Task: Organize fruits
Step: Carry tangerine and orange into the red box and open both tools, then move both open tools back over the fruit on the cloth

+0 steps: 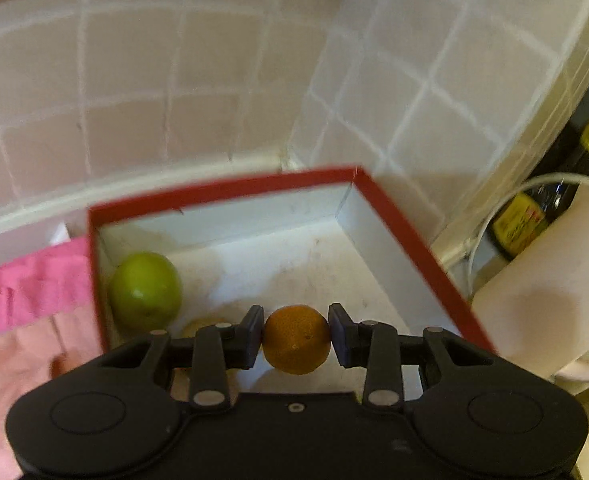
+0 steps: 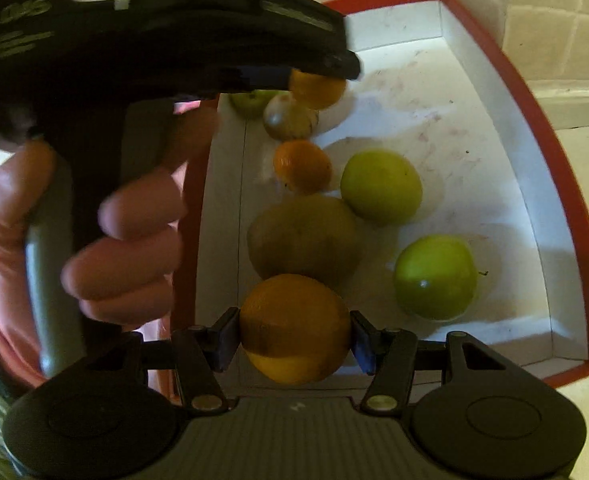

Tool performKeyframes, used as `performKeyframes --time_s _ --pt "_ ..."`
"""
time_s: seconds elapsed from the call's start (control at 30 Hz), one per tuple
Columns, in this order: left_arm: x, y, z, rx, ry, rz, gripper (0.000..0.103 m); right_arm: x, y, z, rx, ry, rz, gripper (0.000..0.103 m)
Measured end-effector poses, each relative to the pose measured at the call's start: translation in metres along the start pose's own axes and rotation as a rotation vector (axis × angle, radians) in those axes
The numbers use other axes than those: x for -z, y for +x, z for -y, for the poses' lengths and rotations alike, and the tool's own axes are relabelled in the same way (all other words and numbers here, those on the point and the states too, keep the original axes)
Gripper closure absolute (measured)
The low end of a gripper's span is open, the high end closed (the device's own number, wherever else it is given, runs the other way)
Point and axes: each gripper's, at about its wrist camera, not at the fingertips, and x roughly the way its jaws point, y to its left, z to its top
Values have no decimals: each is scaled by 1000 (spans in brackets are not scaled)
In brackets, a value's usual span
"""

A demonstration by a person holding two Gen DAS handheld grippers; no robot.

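My left gripper is shut on a small orange fruit and hangs over the red-rimmed white box. A green apple lies in the box's left corner. In the right wrist view my right gripper is shut on a large orange above the same box. Below it lie a brown fruit, two green apples, a small orange and a pale fruit. The left gripper, held by a gloved hand, crosses the upper left with its small orange fruit.
Tiled walls meet in a corner behind the box. A pink cloth lies left of it. To the right stand a paper towel roll and dark bottles with a white cable.
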Motion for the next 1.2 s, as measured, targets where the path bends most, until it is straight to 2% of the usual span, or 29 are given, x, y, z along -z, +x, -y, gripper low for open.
performKeyframes --time_s 0.23,0.5,0.57,0.67,0.73,1.0,1.2 --pt "-2 24 -2 -24 -7 -98 61 1 5 7 -14 13 -9 44" --pt "-3 23 -2 -16 -5 -107 59 6 3 6 -3 19 -1 43" --pt "-4 19 -4 8 -13 -108 51 7 2 4 6 21 0 43" --pt "-4 9 -7 20 -17 -101 49 10 -12 -6 5 15 31 39" --pt "-5 -3 -10 37 -26 -85 46 13 -26 -10 4 20 64 32" --pt "-5 -101 -26 82 7 81 37 30 -97 -39 74 11 236 28" --pt "6 -194 -66 50 14 218 32 41 -135 -94 121 -34 395 15"
